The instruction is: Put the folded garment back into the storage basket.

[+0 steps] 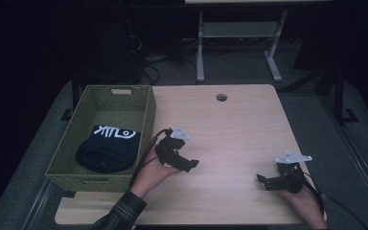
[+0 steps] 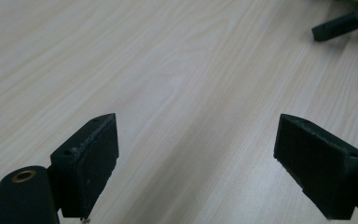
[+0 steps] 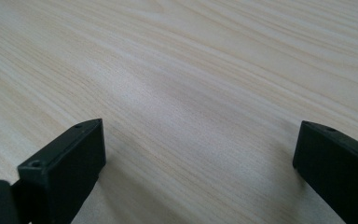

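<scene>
Work in hand: putting a dark garment into a basket, judging by how things lie.
Garment (image 1: 108, 148): a folded navy piece with white lettering – it lies inside the basket, toward the near end, touching the basket floor.
Basket (image 1: 146, 125): olive woven, rectangular, at the left edge of the table; its far half is bare.
Left gripper (image 1: 188, 164): held over the table just right of the basket's near corner, pointing toward the table's middle. Jaws stand wide apart in the left gripper view, with nothing but wood grain between them.
Right gripper (image 1: 263, 181): near the right front corner, well apart from the basket. Jaws wide, nothing held.
Table (image 1: 239, 139): light wood; the top shows nothing else to pick up.
Progress: the placing looks done – the garment is in and both tools are free.
Remaining: little, as I judge it; perhaps only drawing the hands back.
</scene>
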`<state>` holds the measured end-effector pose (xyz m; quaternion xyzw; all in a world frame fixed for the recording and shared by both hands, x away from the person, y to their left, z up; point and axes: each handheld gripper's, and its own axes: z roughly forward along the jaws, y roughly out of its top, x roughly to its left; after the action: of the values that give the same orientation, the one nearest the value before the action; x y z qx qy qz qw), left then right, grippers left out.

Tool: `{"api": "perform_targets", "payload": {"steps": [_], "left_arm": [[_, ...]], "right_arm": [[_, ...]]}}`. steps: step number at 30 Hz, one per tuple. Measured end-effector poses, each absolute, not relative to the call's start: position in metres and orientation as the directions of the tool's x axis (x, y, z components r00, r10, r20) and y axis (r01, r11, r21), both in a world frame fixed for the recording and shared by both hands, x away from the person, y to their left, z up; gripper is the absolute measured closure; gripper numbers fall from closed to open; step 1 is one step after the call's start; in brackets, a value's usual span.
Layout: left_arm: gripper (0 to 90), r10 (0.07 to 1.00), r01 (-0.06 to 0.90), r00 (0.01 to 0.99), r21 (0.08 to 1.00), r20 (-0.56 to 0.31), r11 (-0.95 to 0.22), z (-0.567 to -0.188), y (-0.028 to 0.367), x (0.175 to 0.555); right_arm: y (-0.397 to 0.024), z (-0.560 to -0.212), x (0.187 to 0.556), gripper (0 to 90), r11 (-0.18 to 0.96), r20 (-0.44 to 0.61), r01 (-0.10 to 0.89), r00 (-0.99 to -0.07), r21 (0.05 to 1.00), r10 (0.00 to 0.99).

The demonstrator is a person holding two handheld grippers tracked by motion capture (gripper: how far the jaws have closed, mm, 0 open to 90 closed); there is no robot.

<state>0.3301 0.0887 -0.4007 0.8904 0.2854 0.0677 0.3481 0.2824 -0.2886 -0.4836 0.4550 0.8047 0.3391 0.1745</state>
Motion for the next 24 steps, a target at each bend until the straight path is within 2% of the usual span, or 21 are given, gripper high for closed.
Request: {"api": "perform_targets", "payload": {"steps": [24], "left_arm": [[12.7,0.591,0.475,0.806,0.629,-0.030,-0.616,-0.467,0.090,0.327]], "right_arm": [[-0.288,-0.484,0.282,2.0,0.355,0.028,0.615,-0.524,0.704,0.851]]}}
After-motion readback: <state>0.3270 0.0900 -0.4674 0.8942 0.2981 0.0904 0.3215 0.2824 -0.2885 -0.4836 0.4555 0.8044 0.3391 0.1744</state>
